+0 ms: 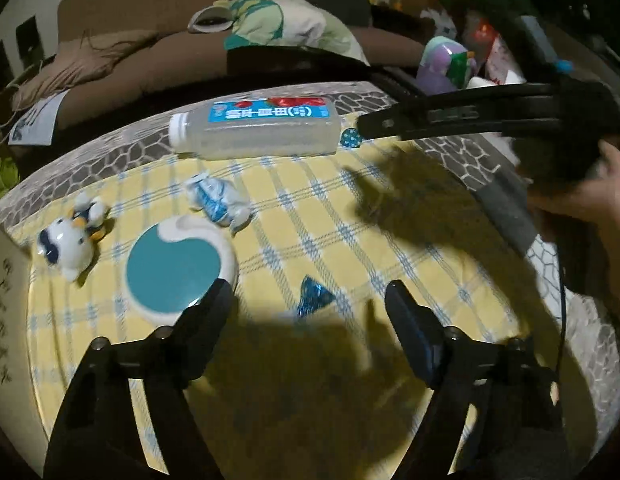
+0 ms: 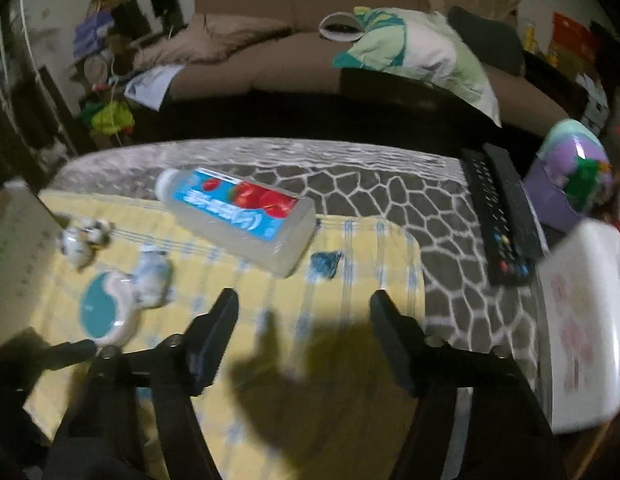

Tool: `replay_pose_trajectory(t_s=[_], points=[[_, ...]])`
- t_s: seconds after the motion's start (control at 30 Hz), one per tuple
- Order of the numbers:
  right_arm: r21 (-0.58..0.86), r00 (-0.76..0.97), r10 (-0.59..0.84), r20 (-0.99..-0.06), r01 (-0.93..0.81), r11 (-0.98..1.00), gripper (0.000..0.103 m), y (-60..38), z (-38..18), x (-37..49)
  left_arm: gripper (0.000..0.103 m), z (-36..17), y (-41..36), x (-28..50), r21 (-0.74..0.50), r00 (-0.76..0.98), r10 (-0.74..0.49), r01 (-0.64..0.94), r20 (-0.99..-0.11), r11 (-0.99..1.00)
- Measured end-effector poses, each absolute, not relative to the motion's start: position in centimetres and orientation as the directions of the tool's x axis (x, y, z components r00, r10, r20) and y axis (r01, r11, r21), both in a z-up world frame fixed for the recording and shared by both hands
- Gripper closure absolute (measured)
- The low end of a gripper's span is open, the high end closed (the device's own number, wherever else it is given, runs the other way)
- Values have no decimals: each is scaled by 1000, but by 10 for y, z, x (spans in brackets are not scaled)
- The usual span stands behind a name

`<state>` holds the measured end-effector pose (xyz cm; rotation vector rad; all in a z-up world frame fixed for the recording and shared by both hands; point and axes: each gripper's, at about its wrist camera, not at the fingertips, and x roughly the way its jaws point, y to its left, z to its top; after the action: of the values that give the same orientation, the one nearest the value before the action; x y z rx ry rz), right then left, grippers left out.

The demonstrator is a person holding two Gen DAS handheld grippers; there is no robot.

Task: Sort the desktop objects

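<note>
Desk (image 1: 449, 152): grey stone-pattern top, partly covered by a yellow checked cloth (image 1: 310, 224). All places below are given from the drink bottle.

- Drink bottle (image 1: 254, 130): clear, white cap, blue and red label. Lies on its side at the far edge of the cloth.
- Blue wrapped sweet (image 1: 349, 137): just beside the bottle's base end, on the cloth edge.
- Blue-and-white wrapped packet (image 1: 218, 200): nearer the camera than the bottle, below its cap end.
- Teal and white dish (image 1: 178, 268): nearer again than the packet, flat on the cloth.
- Two small white figurines (image 1: 72, 236): well to the cap side of the bottle, near the cloth's left edge, beside a cardboard box (image 1: 6, 300).
- Blue foil wrapper (image 1: 311, 296): well nearer the camera than the bottle, on the cloth.
- Remote controls (image 2: 505, 216): two, dark, on bare desk well beyond the bottle's base end.
- White lidded box (image 2: 585, 320): beyond the remotes, at the desk's right edge.

Left claw (image 1: 310, 300): released, jaws apart, nothing between them; hangs over the cloth with the foil wrapper below the gap, one finger overlapping the dish rim in view.

Right claw (image 2: 304, 312): released, jaws apart and bare; over the cloth, nearer than the bottle. Picture blurred.
</note>
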<state>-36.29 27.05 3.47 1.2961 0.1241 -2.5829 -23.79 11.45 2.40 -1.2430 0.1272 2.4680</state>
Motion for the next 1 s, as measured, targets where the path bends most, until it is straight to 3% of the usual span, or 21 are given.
replay_pose_trajectory(t_s=[0.03, 0.33, 0.37, 0.43, 0.5, 0.53, 0.8, 1.0], points=[[22, -570, -176, -803, 267, -963, 52, 271, 29, -370, 40, 21, 118, -240, -78, -540, 282, -370, -793, -926], [-51, -563, -162, -811, 344, -938, 55, 272, -11, -404, 43, 0, 129, -251, -26, -549, 258, -394, -795, -919], [-54, -564, -166, -809, 351, -935, 55, 272, -14, -404, 46, 0, 128, -252, -32, -551, 262, -391, -792, -920], [-39, -582, -187, -791, 354, -934, 62, 274, -14, -403, 73, 2, 128, -252, -27, -561, 255, -382, -788, -924], [-26, -591, -206, -780, 360, -932, 74, 275, -14, -401, 83, 2, 127, -252, -28, -564, 256, -379, -785, -925], [-34, -595, -204, -777, 363, -931, 79, 274, -13, -399, 83, 3, 127, -251, -32, -565, 258, -379, -784, -925], [29, -596, -267, -757, 378, -926, 80, 280, 12, -365, 83, 22, 103, -227, -134, -558, 328, -360, -762, -923], [61, -548, -393, -739, 527, -848, 80, 237, 65, -285, 83, 77, 55, -173, -196, -577, 373, -346, -727, -918]])
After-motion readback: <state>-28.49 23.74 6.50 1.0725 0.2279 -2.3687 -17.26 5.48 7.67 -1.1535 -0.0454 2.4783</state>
